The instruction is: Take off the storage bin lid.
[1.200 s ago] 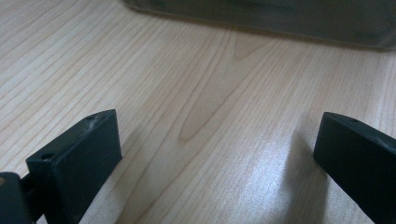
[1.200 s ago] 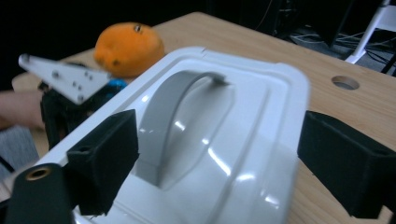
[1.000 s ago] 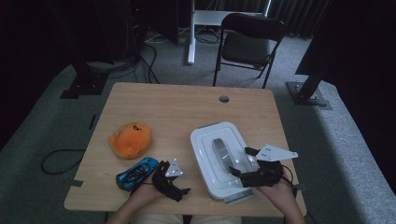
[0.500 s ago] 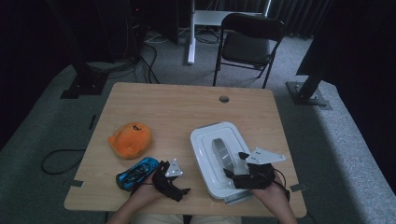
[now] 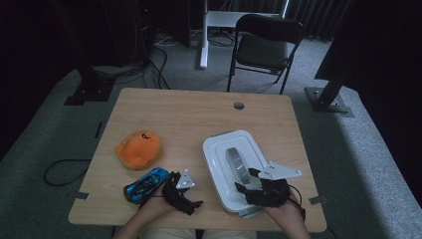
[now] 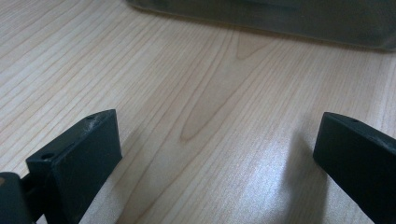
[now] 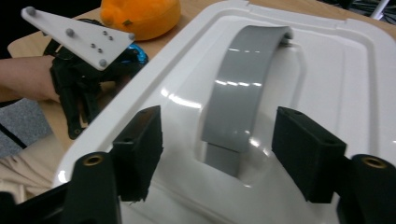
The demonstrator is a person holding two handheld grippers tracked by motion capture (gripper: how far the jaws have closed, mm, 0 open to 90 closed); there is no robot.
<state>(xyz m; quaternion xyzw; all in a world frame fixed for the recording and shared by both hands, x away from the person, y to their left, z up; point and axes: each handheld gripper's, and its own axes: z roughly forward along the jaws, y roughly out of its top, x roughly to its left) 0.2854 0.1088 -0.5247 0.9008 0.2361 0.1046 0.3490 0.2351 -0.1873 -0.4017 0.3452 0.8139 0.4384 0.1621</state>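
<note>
Ahead of the left hand-held gripper, a dark box wall is blurred and cut off by the top edge of its view. Under the right hand-held gripper, the near end of the white lid is hidden in the high view. The grey handle dips out of sight into its recess between the jaws. The blue toy car is partly covered by the left hand-held gripper.

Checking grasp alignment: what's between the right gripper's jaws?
In the right gripper view, the grey handle of the white lid lies between the right gripper's closing jaws, untouched.
</note>
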